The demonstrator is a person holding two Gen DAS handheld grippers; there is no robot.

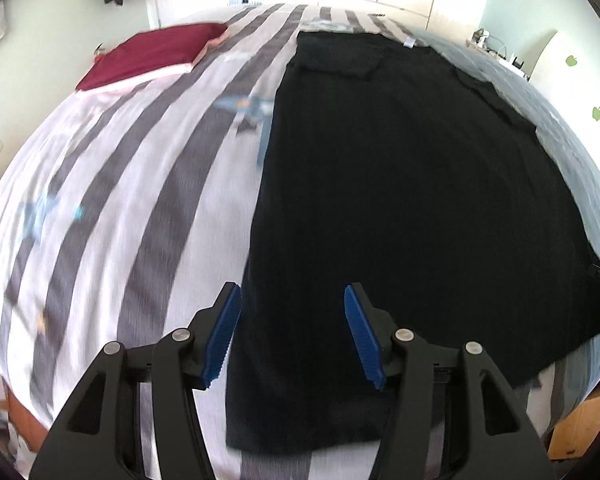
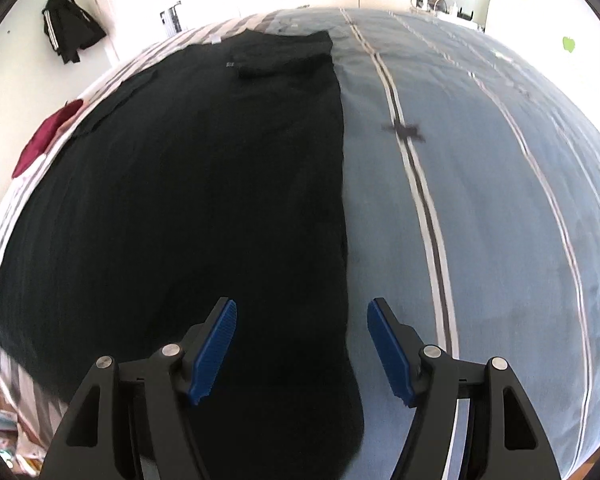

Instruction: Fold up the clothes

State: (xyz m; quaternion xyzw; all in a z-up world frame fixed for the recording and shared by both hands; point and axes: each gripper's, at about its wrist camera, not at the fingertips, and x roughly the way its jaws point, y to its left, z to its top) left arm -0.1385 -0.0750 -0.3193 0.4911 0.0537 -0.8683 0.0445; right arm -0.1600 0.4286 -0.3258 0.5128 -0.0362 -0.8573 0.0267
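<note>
1. Big black garment (image 1: 400, 200) spread flat on a bed, filling the middle and right of the left wrist view.
2. Same black garment (image 2: 180, 200) filling the left and middle of the right wrist view, long straight edge running down the middle of the frame.
3. Far end of the garment at the top of both views, with a folded-in flap there and a small white tag (image 1: 409, 43).
4. Left gripper (image 1: 292, 334) at the bottom middle of its view, above the near left edge of the garment.
5. Blue pads (image 1: 220, 344) standing apart, nothing pinched between them, only cloth lying underneath.
6. Right gripper (image 2: 302, 350) at the bottom middle of its view, above the near right edge of the garment.
7. Its blue pads (image 2: 392, 354) also spread apart and empty, garment edge showing in the gap.
8. White and grey striped sheet (image 1: 120, 200) on the left of the left wrist view.
9. Blue bedcover with thin stripes (image 2: 500, 200) on the right of the right wrist view.
10. Dark red folded cloth (image 1: 152, 54) at the upper left of the left wrist view, well apart from the garment.
11. Black jacket with white stripes (image 2: 70, 26) hanging on the wall, upper left of the right wrist view.
</note>
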